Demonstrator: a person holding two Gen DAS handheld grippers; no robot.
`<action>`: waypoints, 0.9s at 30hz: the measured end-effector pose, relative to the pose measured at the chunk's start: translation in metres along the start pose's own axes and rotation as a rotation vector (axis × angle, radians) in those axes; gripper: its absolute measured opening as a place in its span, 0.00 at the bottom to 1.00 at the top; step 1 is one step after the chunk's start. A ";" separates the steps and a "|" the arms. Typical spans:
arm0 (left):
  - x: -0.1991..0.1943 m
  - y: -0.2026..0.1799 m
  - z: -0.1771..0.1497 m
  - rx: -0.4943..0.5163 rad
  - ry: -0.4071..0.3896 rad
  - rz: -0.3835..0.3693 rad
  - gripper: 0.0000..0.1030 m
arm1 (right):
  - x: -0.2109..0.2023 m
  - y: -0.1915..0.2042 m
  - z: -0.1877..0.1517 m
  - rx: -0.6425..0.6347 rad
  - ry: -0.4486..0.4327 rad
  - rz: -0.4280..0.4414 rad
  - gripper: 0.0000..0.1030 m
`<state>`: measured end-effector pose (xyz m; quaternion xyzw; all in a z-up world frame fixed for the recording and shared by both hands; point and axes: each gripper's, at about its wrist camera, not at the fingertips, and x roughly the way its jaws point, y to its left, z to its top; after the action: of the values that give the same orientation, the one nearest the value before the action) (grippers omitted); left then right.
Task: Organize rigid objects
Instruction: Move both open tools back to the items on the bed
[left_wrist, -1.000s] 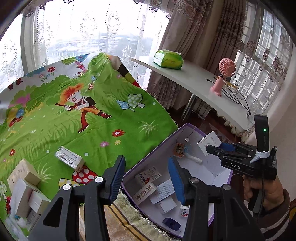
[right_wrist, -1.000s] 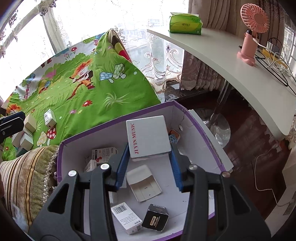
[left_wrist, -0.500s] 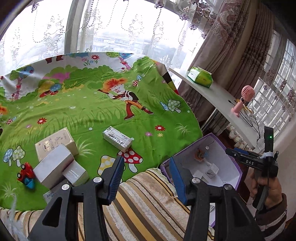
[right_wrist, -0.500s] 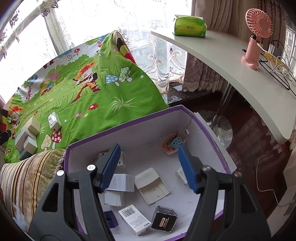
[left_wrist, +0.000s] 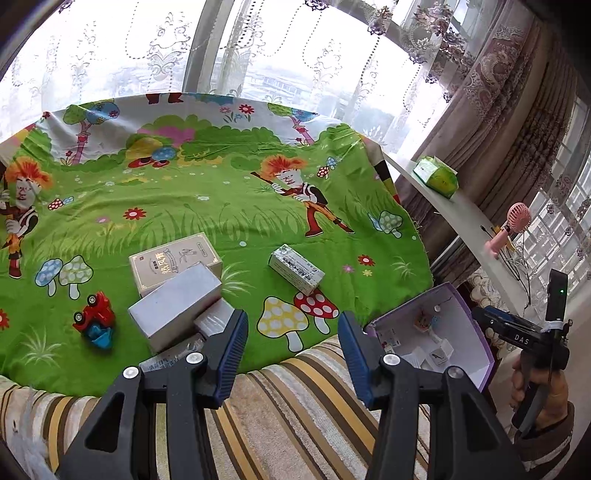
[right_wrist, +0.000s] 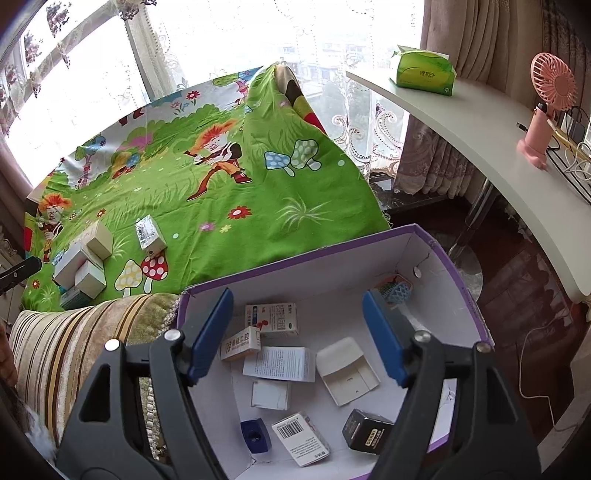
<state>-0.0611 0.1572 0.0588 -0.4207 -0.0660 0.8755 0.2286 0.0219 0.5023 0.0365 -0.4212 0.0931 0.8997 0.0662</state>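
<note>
On the green cartoon sheet (left_wrist: 221, 206) small boxes (left_wrist: 177, 280) and a toy car (left_wrist: 94, 319) wait. The left gripper (left_wrist: 291, 343) hangs part-open, empty, aimed their way; the right gripper (right_wrist: 295, 332) is opening, empty, above the purple-rimmed box (right_wrist: 458, 291), apparently the collection bin.

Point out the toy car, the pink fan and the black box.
toy car (left_wrist: 94, 317), left wrist view, red body
pink fan (right_wrist: 553, 82), right wrist view, round grille
black box (right_wrist: 366, 435), right wrist view, front face
</note>
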 end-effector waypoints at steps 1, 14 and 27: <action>-0.002 0.006 -0.001 -0.010 0.001 0.009 0.50 | 0.001 0.005 0.000 -0.006 0.002 0.007 0.74; -0.023 0.074 -0.018 -0.122 0.017 0.100 0.50 | 0.019 0.071 -0.002 -0.103 0.040 0.112 0.77; -0.022 0.125 -0.030 -0.254 0.086 0.175 0.50 | 0.030 0.119 -0.008 -0.174 0.078 0.185 0.78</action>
<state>-0.0688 0.0342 0.0171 -0.4872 -0.1296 0.8579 0.0990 -0.0153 0.3856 0.0219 -0.4496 0.0557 0.8897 -0.0575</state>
